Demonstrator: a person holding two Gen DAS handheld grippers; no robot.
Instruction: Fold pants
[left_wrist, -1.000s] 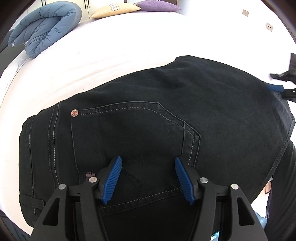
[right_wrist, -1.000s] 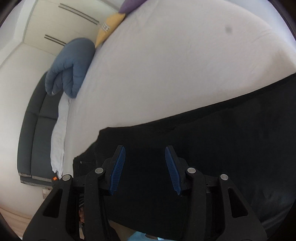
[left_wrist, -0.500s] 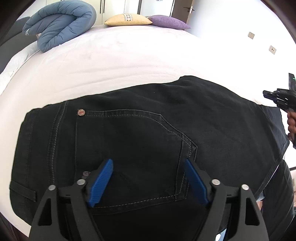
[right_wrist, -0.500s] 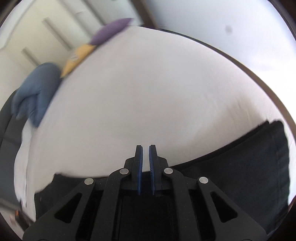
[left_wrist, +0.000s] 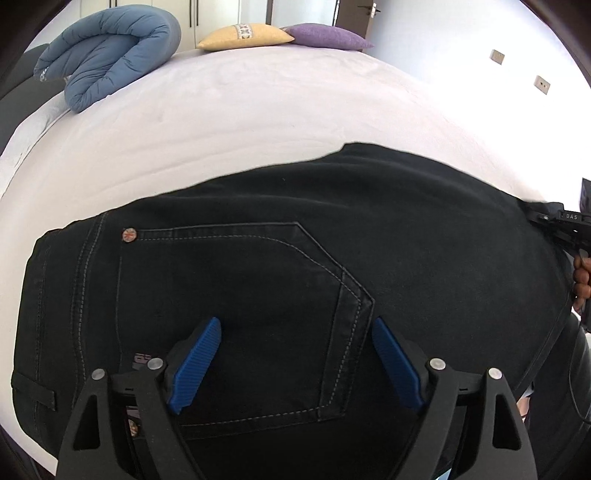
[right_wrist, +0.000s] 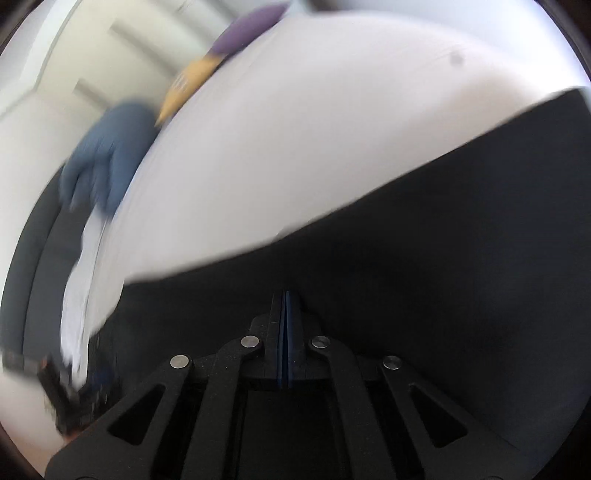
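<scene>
Your left gripper (left_wrist: 295, 363), with its ribbed blue pads, now stands wider apart than a second ago and sits higher above the folded black denim pants (left_wrist: 280, 295), so more of the white bed sheet (left_wrist: 258, 110) shows beyond them. Your right gripper (right_wrist: 286, 295), open a second ago, now has its pads pressed together, and its view has swung, blurred, with the pants' edge running diagonally.

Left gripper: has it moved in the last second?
Yes. The left gripper has backed away and tilted up: the purple pillow and the pants sit lower in its view. Jaws wider.
</scene>
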